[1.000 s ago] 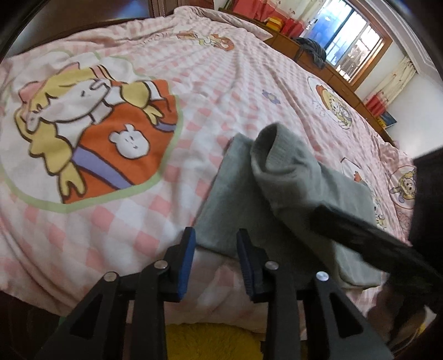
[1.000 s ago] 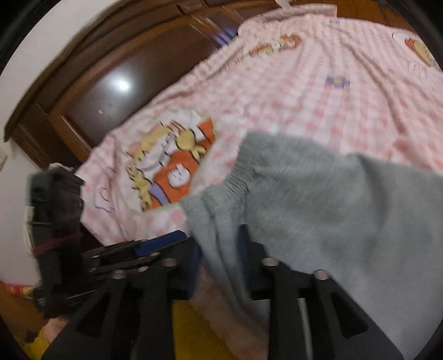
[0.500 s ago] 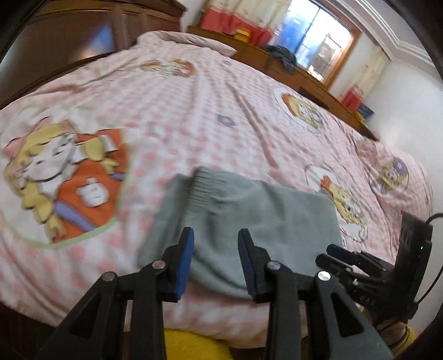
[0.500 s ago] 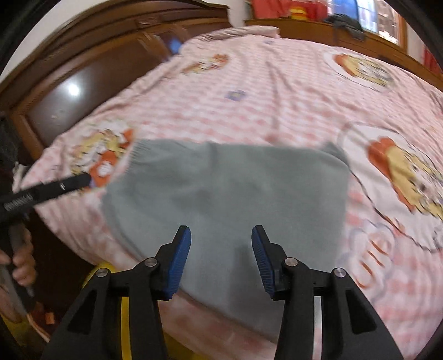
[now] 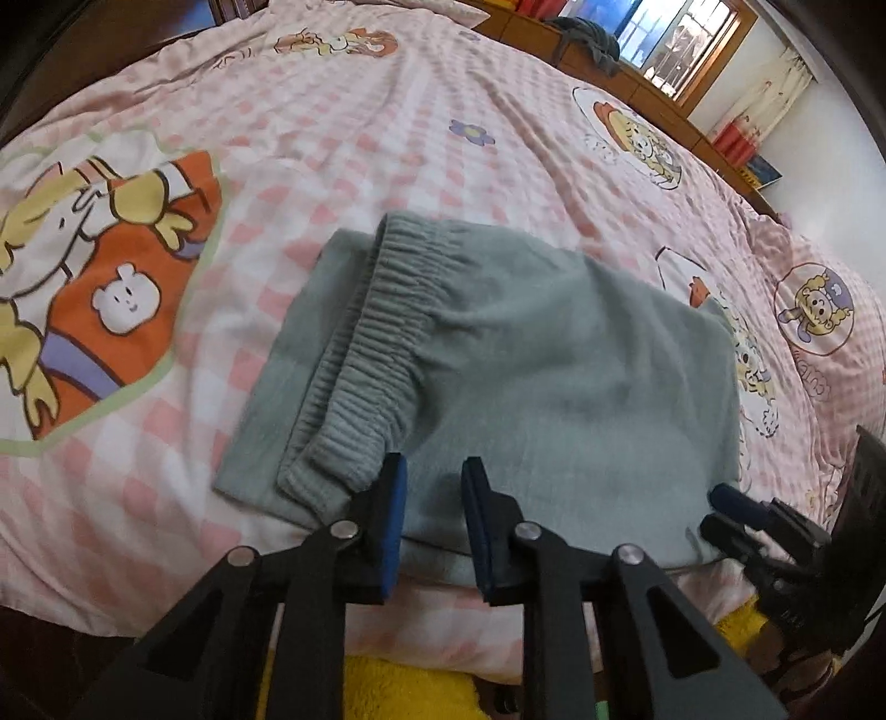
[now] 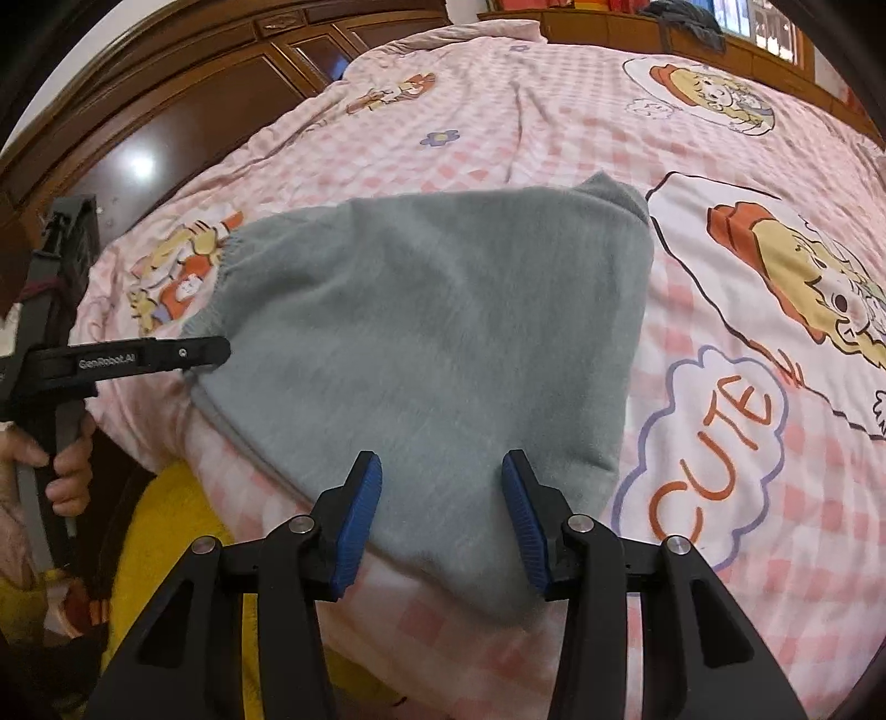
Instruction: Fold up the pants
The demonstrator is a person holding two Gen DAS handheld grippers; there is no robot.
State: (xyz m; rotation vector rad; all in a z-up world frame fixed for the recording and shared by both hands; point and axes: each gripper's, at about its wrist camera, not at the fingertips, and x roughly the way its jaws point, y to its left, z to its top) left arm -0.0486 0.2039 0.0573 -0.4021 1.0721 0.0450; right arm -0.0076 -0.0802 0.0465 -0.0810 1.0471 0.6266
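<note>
While closing, left claw (image 5: 433,498) stands narrowly parted above pants (image 5: 531,365).

The folded pants (image 5: 554,376) lie on the bed (image 5: 387,138) near its front edge, waistband (image 5: 376,343) to the left. The left claw (image 5: 434,520) hangs over their near-left part, the right claw (image 6: 440,520) over their near-right corner. A window (image 5: 686,50) stands beyond the bed.

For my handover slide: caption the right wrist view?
Open right gripper hovers over folded grey pants on pink checked bedspread.
</note>
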